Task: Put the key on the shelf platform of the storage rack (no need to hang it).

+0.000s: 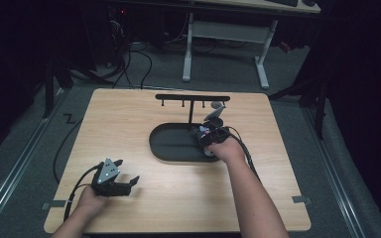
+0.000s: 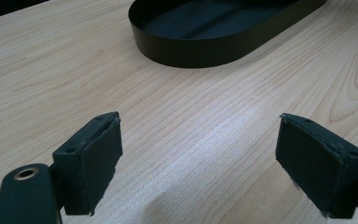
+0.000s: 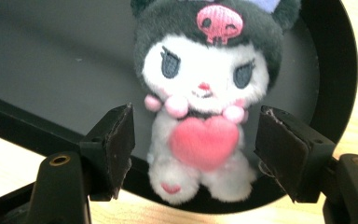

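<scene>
Right gripper [image 3: 193,149] jaws spread wide around a plush [image 3: 205,93] in the tray [image 3: 37,60]; left gripper [image 2: 198,163] open too, at 7 o'clock on the table [image 2: 205,116].

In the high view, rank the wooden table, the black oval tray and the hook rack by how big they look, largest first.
1. Wooden table, by far the largest.
2. Black oval tray.
3. Hook rack, a thin bar on a post, smallest.
</scene>
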A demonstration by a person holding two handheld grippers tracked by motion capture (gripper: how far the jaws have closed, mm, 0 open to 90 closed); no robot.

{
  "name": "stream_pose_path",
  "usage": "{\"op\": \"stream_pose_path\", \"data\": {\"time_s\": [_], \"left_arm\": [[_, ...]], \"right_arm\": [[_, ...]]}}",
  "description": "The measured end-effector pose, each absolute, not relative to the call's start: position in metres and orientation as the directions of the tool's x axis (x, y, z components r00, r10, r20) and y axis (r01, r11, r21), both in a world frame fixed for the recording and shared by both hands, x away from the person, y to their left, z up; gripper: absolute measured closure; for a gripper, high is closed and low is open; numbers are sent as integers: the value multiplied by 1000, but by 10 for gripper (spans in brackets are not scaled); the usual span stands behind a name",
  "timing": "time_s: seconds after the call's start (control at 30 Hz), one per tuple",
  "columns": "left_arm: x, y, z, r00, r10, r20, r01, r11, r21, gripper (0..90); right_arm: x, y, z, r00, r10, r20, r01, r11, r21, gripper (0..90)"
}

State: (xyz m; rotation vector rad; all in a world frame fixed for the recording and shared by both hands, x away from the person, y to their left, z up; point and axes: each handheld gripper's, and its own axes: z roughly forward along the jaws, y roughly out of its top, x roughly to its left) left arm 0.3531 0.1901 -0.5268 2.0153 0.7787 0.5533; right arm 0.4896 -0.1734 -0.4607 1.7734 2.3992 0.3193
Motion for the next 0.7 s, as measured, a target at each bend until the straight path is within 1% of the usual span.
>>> {"op": "stream_pose_path", "data": {"time_s": [0.3,0.4,0.7], "left_arm": [[353,189,-527,706,702,92,311,-424,850,154],[353,188,-527,706,703,92,311,-424,851,154],[353,188,-527,706,701,101,308,-433,847,154]], "right_arm": [[475,-176,-454,-313,950,12,918,299,259,286],[467,-177,-454,-296,955,19,924,281,259,288],[443,-189,-453,-311,950,21,916,294,272,292]]}}
